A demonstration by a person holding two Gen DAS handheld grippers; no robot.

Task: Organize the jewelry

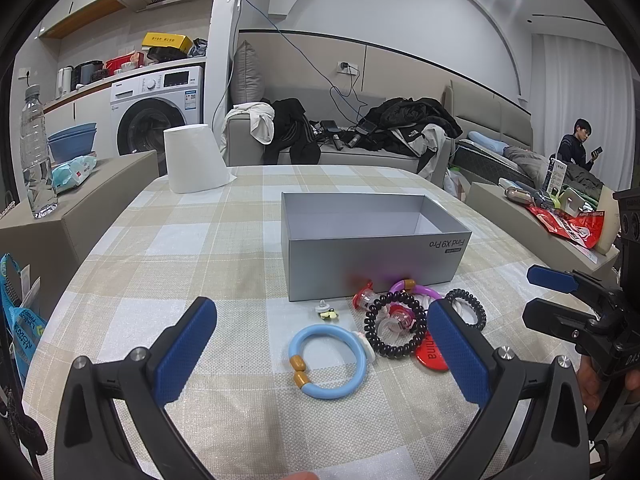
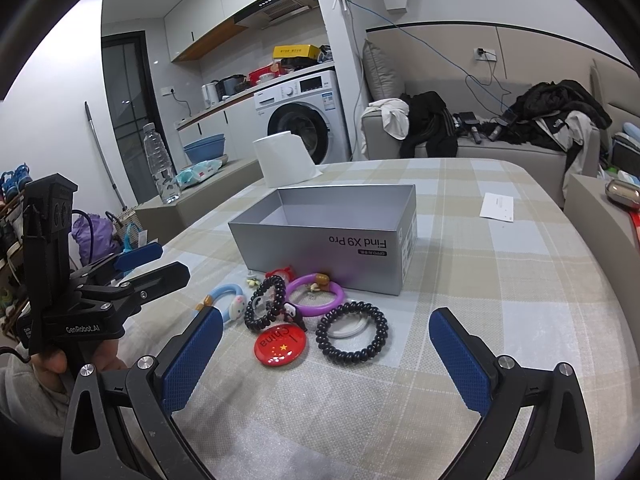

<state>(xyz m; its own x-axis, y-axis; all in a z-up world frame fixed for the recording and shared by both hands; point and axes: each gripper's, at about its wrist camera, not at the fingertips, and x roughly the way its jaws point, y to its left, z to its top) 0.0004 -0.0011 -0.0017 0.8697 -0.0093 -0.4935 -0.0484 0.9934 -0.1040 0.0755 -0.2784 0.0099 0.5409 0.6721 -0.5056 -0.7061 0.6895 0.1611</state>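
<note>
Checked bench (image 1: 180, 240), grey box (image 1: 372, 264) sitting empty behind bracelets. Left claw (image 1: 322, 354) spreading around blue bracelet (image 1: 328, 362); right claw (image 2: 324, 358) spread, holding nothing. Best closing gently across the ring's band.

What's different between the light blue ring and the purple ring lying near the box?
The light blue ring lies alone on the cloth, farther from the silver box; the purple ring sits right against the box, amid other pieces. Blue has two amber beads; purple shows one. Both are smooth rings lying flat, untouched by either open gripper.
</note>
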